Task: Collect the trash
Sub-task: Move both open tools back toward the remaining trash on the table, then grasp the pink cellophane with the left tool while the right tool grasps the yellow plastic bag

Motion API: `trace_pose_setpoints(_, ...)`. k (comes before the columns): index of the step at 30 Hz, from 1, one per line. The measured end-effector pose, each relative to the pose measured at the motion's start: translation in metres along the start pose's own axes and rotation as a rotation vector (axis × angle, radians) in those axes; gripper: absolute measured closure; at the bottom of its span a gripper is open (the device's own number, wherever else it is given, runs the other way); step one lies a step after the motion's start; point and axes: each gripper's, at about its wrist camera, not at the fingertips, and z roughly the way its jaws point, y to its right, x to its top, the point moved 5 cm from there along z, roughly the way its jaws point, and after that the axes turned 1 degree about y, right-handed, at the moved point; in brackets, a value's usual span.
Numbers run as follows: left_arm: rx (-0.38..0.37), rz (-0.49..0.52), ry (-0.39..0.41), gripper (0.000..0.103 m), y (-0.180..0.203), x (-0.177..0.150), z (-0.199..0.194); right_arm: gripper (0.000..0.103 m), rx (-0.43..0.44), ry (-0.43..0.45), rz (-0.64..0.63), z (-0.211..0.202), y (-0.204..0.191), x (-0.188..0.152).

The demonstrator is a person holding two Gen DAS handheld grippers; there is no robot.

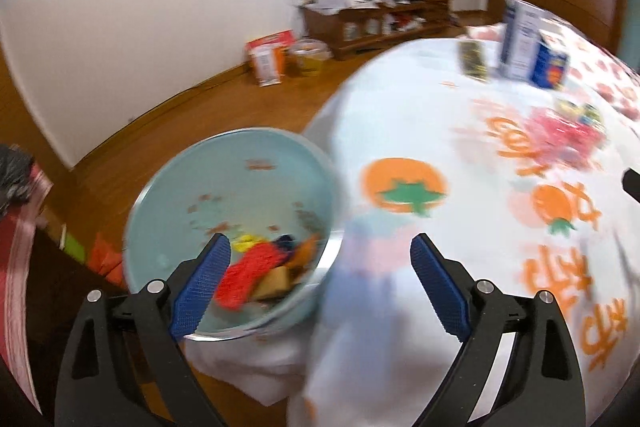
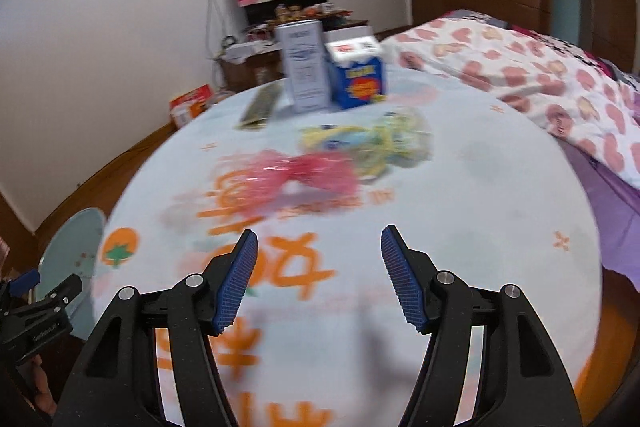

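While both claws stand empty, we should plan from the left: the pale blue bin sits just off the table's left edge, scraps already at its bottom, and the left gripper hovers over its rim with jaws wide apart. Toward the table's middle lie the pink wrapper and, just beyond it, the yellow wrapper — our next pickups, we judge. The right gripper, jaws parted and holding nothing, points at them; we would steady it — the view is blurred — then pinch the pink one.
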Motion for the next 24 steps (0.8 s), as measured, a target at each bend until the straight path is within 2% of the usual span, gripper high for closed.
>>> trace_pose_setpoints(5,-0.107,0.075,0.005,0.027,0.05,0.013,0.006,0.039,-0.063,0.01,0.008,-0.005,0.038,0.004)
trace_pose_setpoints(14,-0.266,0.185,0.034,0.029,0.16,0.058,0.024,0.039,-0.117,0.013,0.086,-0.011,0.1,0.013)
trace_pose_setpoints(20,-0.286,0.239,-0.014,0.032,0.21,0.072,0.054,0.039,-0.114,0.004,0.106,-0.008,0.124,0.02)
trace_pose_setpoints(22,-0.293,0.244,-0.035,0.04,0.218,0.072,0.062,0.039,-0.11,-0.005,0.117,-0.004,0.131,0.023)
trace_pose_setpoints(24,-0.292,0.251,-0.057,0.057,0.223,0.07,0.07,0.039,-0.111,-0.009,0.123,0.0,0.138,0.026)
